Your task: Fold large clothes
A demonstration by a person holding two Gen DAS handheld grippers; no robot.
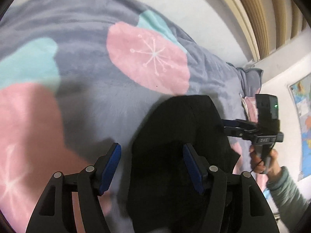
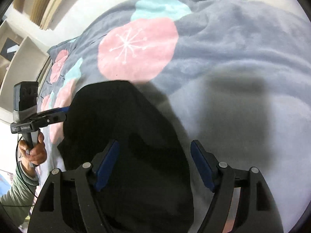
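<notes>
A black garment (image 1: 175, 126) lies folded in a heap on a grey fleece blanket (image 1: 87, 58) with pink and teal patches. My left gripper (image 1: 152, 167) hangs just above the garment's left side. Its blue pads stand wide apart, with dark cloth lying below and between them, and neither pad pinches it. In the right wrist view the same garment (image 2: 116, 116) lies under my right gripper (image 2: 155, 167), whose jaws are also spread wide, over the cloth's right edge. Each view shows the other tool in a hand: the right gripper (image 1: 226, 127) and the left gripper (image 2: 65, 113) point at the garment's sides.
The blanket (image 2: 223, 58) covers a bed that runs back to a white wall. A beige curtain (image 1: 262, 19) hangs at the far right, a map poster (image 1: 303, 116) is on the side wall, and white shelves (image 2: 19, 58) stand at the left. A green sleeve (image 1: 287, 190) is in view.
</notes>
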